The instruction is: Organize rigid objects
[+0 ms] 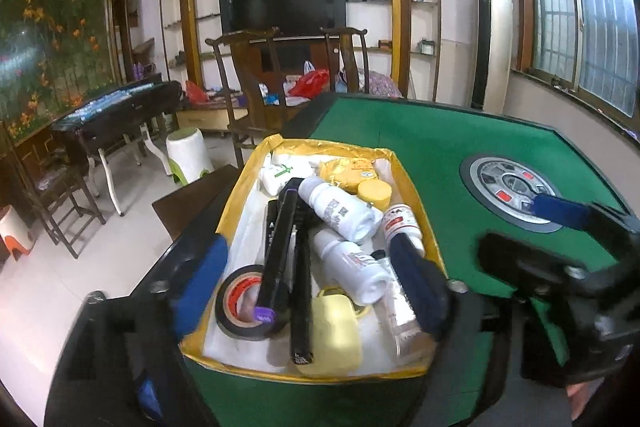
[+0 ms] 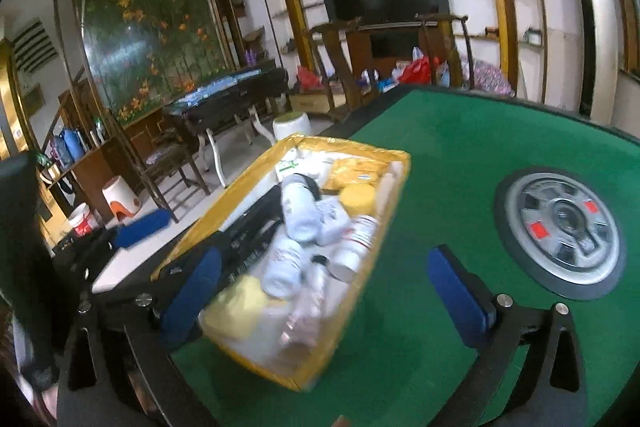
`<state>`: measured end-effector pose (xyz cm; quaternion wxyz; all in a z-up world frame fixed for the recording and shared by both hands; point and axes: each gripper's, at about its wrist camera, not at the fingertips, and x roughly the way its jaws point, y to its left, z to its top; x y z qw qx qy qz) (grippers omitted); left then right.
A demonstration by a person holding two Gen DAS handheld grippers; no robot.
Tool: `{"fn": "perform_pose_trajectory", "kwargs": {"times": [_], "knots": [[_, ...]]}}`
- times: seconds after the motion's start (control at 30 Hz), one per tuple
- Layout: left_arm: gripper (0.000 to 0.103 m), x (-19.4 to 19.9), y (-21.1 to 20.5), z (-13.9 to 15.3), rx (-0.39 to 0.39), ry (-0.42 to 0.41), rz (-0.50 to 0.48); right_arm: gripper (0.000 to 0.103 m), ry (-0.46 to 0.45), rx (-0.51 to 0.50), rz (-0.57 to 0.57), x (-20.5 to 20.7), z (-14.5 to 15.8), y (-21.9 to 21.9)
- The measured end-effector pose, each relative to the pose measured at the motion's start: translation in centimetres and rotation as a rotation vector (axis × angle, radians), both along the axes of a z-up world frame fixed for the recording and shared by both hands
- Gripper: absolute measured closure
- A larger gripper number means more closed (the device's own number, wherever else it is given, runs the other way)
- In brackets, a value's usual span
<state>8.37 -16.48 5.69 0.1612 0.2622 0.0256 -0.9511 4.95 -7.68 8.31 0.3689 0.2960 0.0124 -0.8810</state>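
Green felt table [image 1: 460, 147], yellow-rimmed tray [image 1: 236, 203] of bottles, living room behind, left claw [image 1: 308, 287] and right claw [image 2: 332, 291] wide apart, empty

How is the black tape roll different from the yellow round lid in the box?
The black tape roll is a ring with an open, red-lined hole; the yellow round lid is a solid disc. The tape roll sits at the box's near left corner, with a black tube lying across it; the lid sits near the far right. Both lie inside the gold-edged box.

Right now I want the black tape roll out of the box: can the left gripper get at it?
Probably not cleanly: the left gripper is open above it, but a black tube lies across the tape roll.
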Motion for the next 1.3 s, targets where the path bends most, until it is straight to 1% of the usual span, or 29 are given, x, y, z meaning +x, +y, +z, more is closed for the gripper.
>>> {"fn": "perform_pose_trajectory", "kwargs": {"times": [0.13,0.17,0.23,0.3,0.37,0.4,0.43,0.5,0.53,0.6,0.67,0.73,0.83,0.9,1.07,1.2,1.27,1.3], "knots": [[0.018,0.8,1.4,0.2,-0.013,0.037,0.023,0.001,0.078,-0.017,-0.051,1.2,-0.4,4.2],[0.018,0.9,1.6,0.4,-0.022,0.040,0.031,0.001,0.108,-0.039,-0.062,1.7,-0.6,5.7],[0.016,1.0,2.4,0.6,-0.056,0.035,0.060,0.001,0.137,-0.059,-0.084,2.1,-0.9,7.4],[0.015,1.2,2.9,0.6,-0.098,0.028,0.101,0.001,0.134,-0.076,-0.112,2.0,-1.6,9.1],[0.009,1.3,3.4,0.3,-0.124,0.008,0.102,0.001,0.086,-0.097,-0.118,1.4,-1.7,10.0],[0.007,1.4,3.6,0.2,-0.127,0.002,0.098,0.001,0.092,-0.129,-0.123,1.4,-1.6,10.5],[0.000,1.7,3.6,0.1,-0.125,0.000,0.102,0.001,0.099,-0.149,-0.124,1.5,-1.4,10.7],[0.000,2.3,3.6,0.1,-0.119,0.017,0.096,0.001,0.122,-0.153,-0.119,1.7,-1.2,10.8],[0.000,2.6,3.5,0.2,-0.112,0.023,0.099,0.001,0.133,-0.135,-0.115,1.9,-1.2,10.4],[0.000,2.7,3.3,0.5,-0.115,0.010,0.130,0.001,0.142,-0.099,-0.098,2.3,-1.3,9.9],[0.000,2.7,3.3,0.6,-0.143,-0.003,0.180,0.001,0.158,-0.085,-0.087,2.8,-1.3,9.7],[0.000,3.2,3.5,0.8,-0.180,0.011,0.185,0.001,0.171,-0.093,-0.088,3.0,-1.3,9.9],[0.000,3.7,3.4,1.0,-0.144,0.026,0.172,0.001,0.161,-0.091,-0.088,2.9,-1.4,9.9],[0.000,3.7,3.3,1.0,-0.127,0.021,0.163,0.001,0.156,-0.088,-0.091,2.8,-1.5,9.9],[0.000,3.6,2.8,0.7,-0.100,0.004,0.158,0.001,0.150,-0.090,-0.093,2.7,-1.5,10.1],[0.000,3.6,2.7,0.6,-0.101,-0.007,0.177,0.001,0.149,-0.088,-0.092,2.7,-1.5,10.1],[0.000,3.5,2.5,0.3,-0.097,-0.031,0.185,0.001,0.146,-0.087,-0.090,2.8,-1.5,10.0],[0.000,3.3,2.5,0.1,-0.099,-0.060,0.189,0.001,0.145,-0.086,-0.090,2.8,-1.5,10.0]]}}
